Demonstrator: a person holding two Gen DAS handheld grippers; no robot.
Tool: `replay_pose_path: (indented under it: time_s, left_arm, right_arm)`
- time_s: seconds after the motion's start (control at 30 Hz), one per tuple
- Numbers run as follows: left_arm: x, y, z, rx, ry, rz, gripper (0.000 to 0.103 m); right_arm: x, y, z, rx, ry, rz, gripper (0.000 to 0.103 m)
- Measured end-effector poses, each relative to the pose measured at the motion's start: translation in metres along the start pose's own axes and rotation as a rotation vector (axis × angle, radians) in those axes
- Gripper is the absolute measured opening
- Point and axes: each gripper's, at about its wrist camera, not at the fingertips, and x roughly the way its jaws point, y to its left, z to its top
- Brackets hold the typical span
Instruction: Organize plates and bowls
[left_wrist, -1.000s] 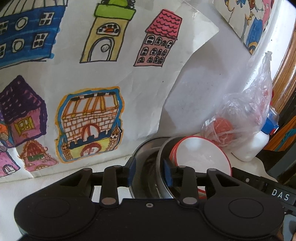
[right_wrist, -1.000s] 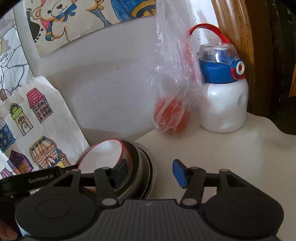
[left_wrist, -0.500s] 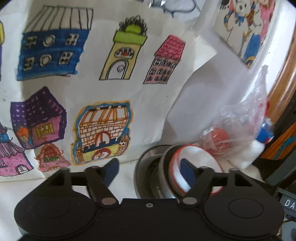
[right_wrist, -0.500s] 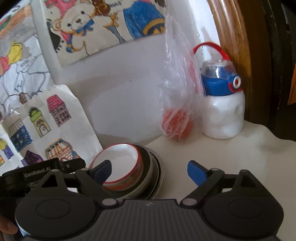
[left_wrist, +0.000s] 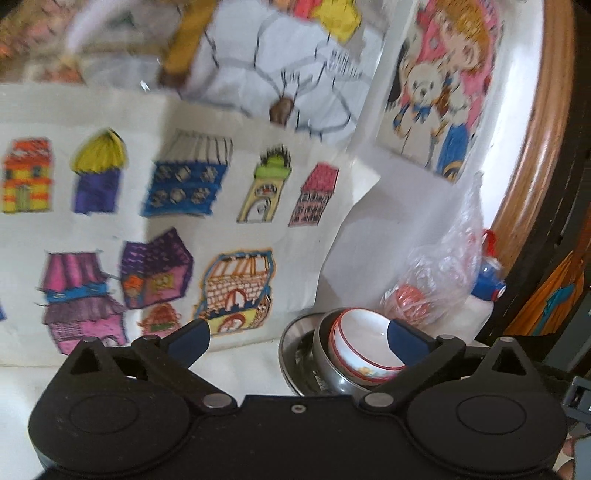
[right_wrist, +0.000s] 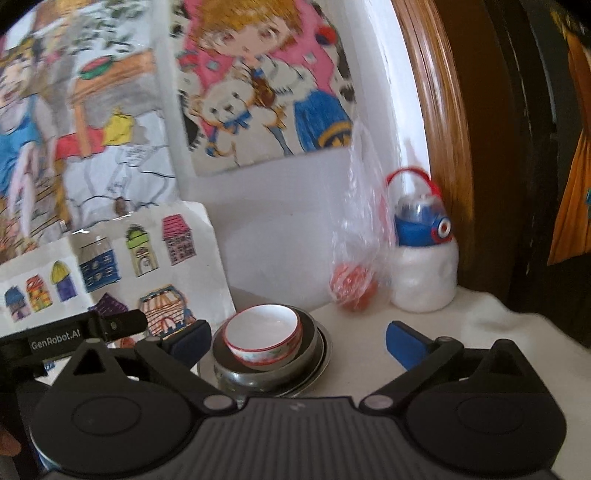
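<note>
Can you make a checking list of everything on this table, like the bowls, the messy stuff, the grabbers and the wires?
Surface: white tabletop, bare between the dishes and the bottle.
Job's things: small white ceramic bowl with a red rim sits inside a steel bowl, which sits on a flat steel plate; one neat stack.
Clutter: clear plastic bag with something red-orange inside; white bottle with a blue lid and red handle, beside the bag.
Grippers: left gripper open, empty; right gripper open, empty, apart from the stack.
Cables: nothing seen.
Surroundings: coloured children's drawings of houses and a cartoon girl with a dog on the wall; brown wooden frame.
</note>
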Motion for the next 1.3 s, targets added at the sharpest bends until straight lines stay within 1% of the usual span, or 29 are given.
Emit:
replay_pose_path:
  time_s: [0.23, 0.4, 0.57, 0.87, 1.3]
  left_arm:
    - [-0.057, 0.002, -0.022, 0.068, -0.111, 0.021, 0.102]
    - [-0.09, 0.003, -0.039, 0.108, -0.154, 0.024, 0.102]
    - [-0.118, 0.003, -0.059, 0.134, -0.168, 0.03, 0.102]
    - [-0.158, 0.009, -0.097, 0.165, -0.176, 0.057, 0.102]
    - [-0.196, 0.014, -0.131, 0.181, -0.162, 0.082, 0.102]
  right_arm:
    - [-0.048, 0.022, -0.02, -0.094, -0.07, -0.041, 0.103]
    - [-0.074, 0.034, -0.039, -0.132, -0.092, -0.05, 0.103]
    - [-0.095, 0.045, -0.061, -0.156, -0.091, -0.054, 0.103]
    - [-0.128, 0.053, -0.095, -0.15, -0.085, -0.07, 0.103]
    - [-0.164, 0.05, -0.13, -0.149, -0.073, -0.085, 0.103]
